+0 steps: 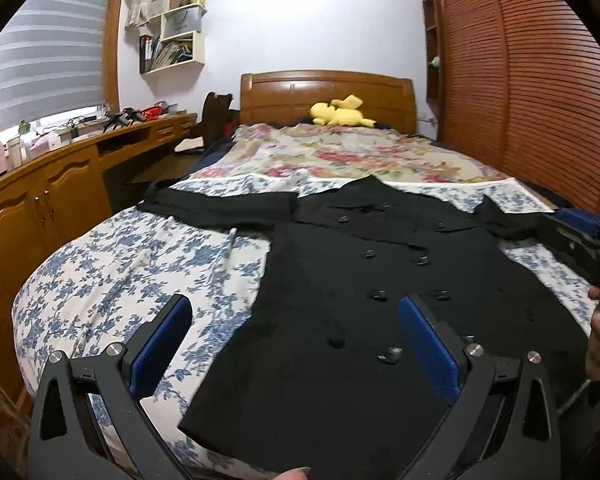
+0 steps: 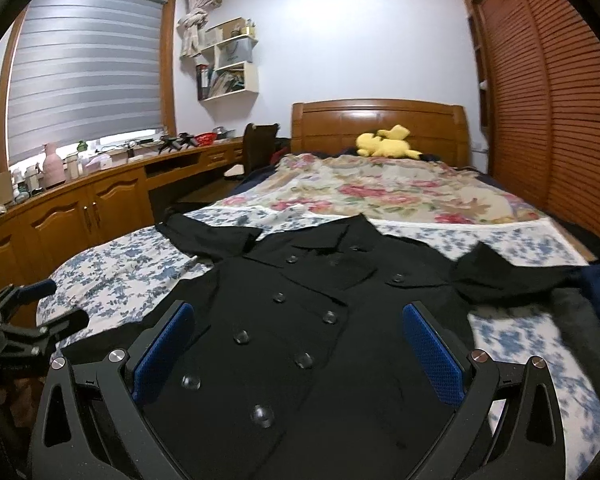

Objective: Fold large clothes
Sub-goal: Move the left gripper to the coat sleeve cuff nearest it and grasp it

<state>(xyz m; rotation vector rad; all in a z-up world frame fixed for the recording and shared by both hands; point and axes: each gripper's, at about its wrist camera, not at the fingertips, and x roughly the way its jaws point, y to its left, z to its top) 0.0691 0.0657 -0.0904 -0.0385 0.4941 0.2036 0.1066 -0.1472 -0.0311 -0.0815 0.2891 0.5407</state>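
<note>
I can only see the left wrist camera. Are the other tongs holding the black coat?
Observer: No. The right tongs are open and empty, above the coat's buttoned front.
Operator: Those tongs hide one sleeve from me. Is it folded in?
Observer: No. The sleeve on the wardrobe side lies spread out sideways on the blue-flowered sheet.

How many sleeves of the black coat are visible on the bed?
2. The desk-side sleeve lies stretched out flat; the wardrobe-side sleeve is spread out the opposite way. Neither is folded in yet.
</note>
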